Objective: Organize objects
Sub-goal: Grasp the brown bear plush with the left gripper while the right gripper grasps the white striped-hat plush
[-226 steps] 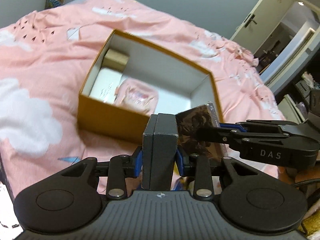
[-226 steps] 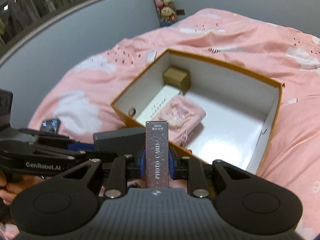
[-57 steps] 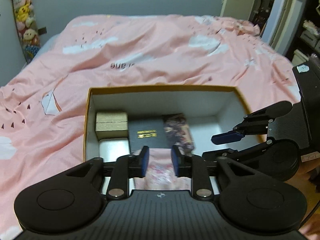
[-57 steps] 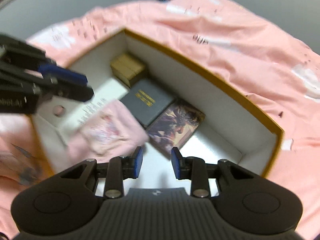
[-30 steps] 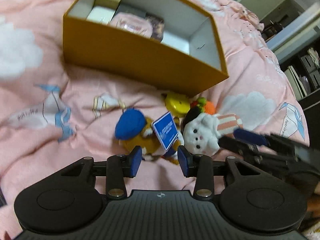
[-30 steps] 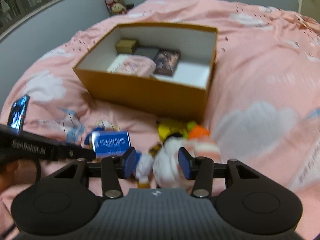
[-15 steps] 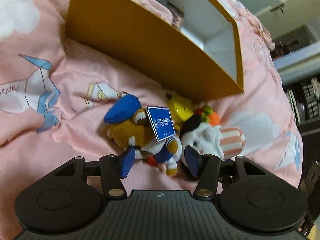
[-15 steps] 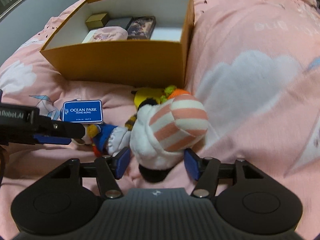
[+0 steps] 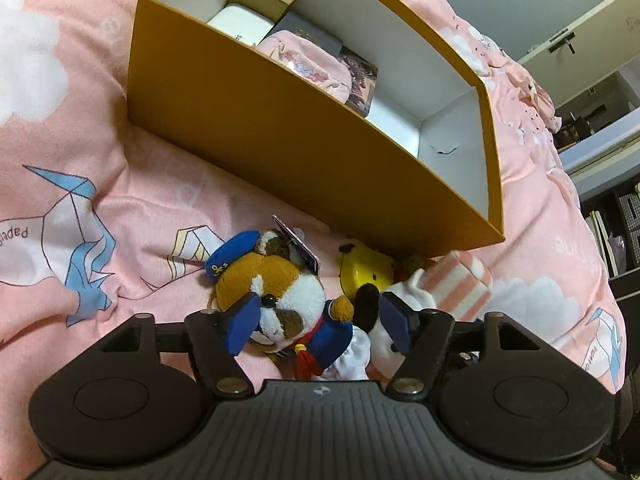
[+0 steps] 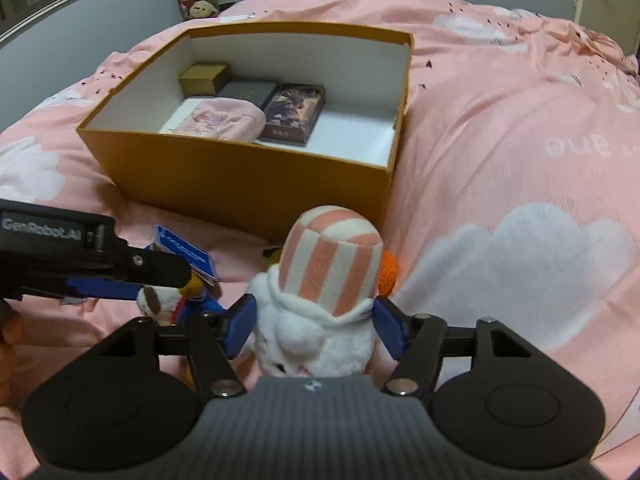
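Both of your grippers have come down out of the orange box [image 10: 248, 176] to the plush toys on the pink bedspread [image 10: 500, 168], and both sets of jaws have just been opening. Your left gripper [image 9: 318, 322] stands apart around the sailor-suited plush [image 9: 280, 300], blue pads either side of its head and body; whether either pad touches the fur is hard to tell. Your right gripper [image 10: 316, 324] is spread wide too, straddling the white plush with the pink-striped hat [image 10: 328, 288], pads at its flanks, not squeezing it. Those two toys lie side by side, touching, just in front of the box's near wall. A blue tag [image 10: 186, 254] sticks up from the sailor plush. Behind them, tucked against the box, there's a yellow toy [image 9: 366, 276] and a bit of orange [image 10: 390, 272]. Further on, the box sits open on the bedspread. Inside, toward its left end, a pink pouch [image 10: 222, 120] lies by the near wall, a dark illustrated box [image 10: 294, 114] to its right, a grey box [image 10: 248, 92] behind, and a gold box [image 10: 204, 78] in the far left corner. The right end of the box floor is bare white.
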`<state>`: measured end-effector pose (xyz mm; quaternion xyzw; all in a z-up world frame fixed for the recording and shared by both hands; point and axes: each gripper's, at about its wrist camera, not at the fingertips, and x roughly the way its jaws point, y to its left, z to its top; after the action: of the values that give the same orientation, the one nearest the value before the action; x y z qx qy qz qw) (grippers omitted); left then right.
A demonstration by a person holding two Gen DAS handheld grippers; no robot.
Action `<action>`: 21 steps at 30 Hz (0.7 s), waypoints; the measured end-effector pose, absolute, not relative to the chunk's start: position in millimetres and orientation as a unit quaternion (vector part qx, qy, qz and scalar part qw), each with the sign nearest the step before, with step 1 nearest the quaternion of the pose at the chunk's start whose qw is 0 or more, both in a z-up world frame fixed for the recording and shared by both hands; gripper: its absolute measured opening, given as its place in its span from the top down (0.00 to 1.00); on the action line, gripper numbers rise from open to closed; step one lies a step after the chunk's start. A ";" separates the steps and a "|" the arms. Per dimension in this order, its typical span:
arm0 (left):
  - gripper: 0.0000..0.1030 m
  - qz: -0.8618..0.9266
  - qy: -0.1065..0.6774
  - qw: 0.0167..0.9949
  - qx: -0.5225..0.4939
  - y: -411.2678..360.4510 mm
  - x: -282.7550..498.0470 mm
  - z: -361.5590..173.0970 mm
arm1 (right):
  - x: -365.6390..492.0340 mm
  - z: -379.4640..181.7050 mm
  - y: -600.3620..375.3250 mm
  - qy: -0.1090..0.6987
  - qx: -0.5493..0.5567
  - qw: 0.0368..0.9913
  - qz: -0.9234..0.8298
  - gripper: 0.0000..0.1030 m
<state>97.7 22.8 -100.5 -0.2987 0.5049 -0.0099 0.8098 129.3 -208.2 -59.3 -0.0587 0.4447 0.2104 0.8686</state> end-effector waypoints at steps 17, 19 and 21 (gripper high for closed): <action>0.32 0.032 0.526 0.785 -0.327 31.9 101.4 -120.8 | 133.4 -63.7 -205.7 0.447 -0.037 0.865 0.223 0.40; 0.35 0.025 0.526 0.791 -0.311 29.8 99.6 -116.6 | 131.0 -59.8 -205.4 0.444 -0.044 0.865 0.228 0.40; 0.39 0.015 0.527 0.797 -0.294 28.9 97.3 -111.0 | 127.9 -52.3 -206.0 0.441 -0.053 0.864 0.236 0.40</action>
<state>97.3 28.9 -111.0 -0.2935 0.5271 0.0153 0.7973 127.9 -206.0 -52.3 -0.0532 0.4409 0.2356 0.8644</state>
